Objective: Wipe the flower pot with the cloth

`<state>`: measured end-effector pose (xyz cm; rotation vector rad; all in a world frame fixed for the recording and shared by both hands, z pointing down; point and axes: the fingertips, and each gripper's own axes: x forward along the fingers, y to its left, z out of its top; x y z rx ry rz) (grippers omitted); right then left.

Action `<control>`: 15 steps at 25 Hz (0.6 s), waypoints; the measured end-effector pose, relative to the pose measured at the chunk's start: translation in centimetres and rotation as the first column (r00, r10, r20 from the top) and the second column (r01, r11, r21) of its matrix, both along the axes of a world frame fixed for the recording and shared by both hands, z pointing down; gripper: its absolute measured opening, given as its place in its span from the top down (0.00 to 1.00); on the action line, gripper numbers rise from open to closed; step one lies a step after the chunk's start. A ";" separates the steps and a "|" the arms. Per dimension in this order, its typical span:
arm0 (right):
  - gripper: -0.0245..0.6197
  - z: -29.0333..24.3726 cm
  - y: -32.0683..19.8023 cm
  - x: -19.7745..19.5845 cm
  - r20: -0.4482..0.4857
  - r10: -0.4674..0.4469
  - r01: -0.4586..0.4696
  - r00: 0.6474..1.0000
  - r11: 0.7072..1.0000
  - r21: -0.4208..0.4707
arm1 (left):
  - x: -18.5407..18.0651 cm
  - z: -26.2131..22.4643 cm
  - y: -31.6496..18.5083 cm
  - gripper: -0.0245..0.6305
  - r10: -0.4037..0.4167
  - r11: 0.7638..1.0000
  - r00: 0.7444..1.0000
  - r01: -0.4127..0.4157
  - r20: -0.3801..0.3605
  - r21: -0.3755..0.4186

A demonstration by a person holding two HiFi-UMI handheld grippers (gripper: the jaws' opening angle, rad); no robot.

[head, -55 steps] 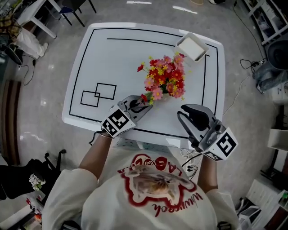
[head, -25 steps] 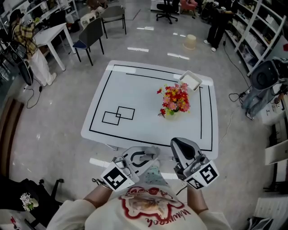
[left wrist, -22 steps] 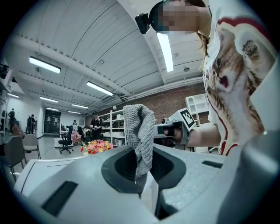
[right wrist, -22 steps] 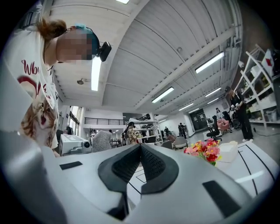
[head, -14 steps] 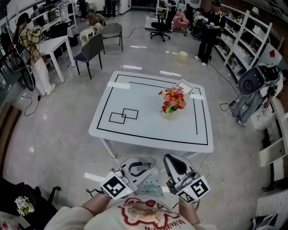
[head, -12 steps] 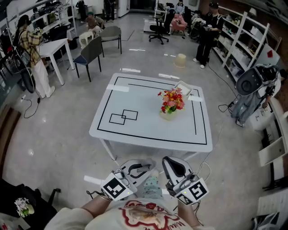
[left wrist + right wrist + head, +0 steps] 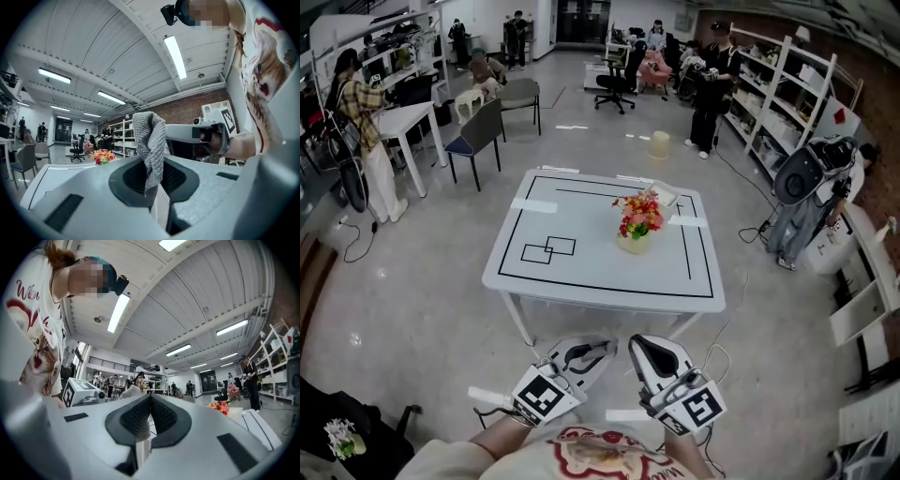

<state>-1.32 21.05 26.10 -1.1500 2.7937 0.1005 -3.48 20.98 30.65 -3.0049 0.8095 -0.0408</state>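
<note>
The flower pot, pale and filled with red, pink and yellow flowers, stands right of centre on the white table, well ahead of both grippers. Those flowers also show small and far off in the left gripper view and the right gripper view. My left gripper hangs over the floor close to my body. It is shut on a grey knitted cloth that stands up between its jaws. My right gripper is beside it, shut with nothing in it.
A white tray lies behind the pot, and black tape outlines mark the table's left part. Chairs and a white desk stand far left. Shelves and a wheeled machine line the right side. Several people stand at the back.
Both grippers and the head camera have drawn back from the table, which now looks smaller and farther away. The grippers have left the table edge and hang over the floor, still shut.
</note>
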 end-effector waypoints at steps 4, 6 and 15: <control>0.96 -0.6 1.9 1.3 -0.030 0.011 -0.010 0.999 1.000 0.022 | 0.7 -0.8 1.7 0.91 -0.049 0.999 0.999 0.049 -0.012 -0.009; 0.96 -0.8 3.5 2.1 -0.025 0.000 0.000 1.000 1.000 0.018 | 1.6 -0.9 3.3 0.91 -0.057 0.998 0.998 0.057 -0.022 -0.018; 0.96 1.5 14.6 6.5 -0.054 -0.002 0.000 0.999 1.000 -0.024 | 7.1 -0.3 14.5 0.91 -0.051 0.999 0.998 0.050 -0.039 -0.015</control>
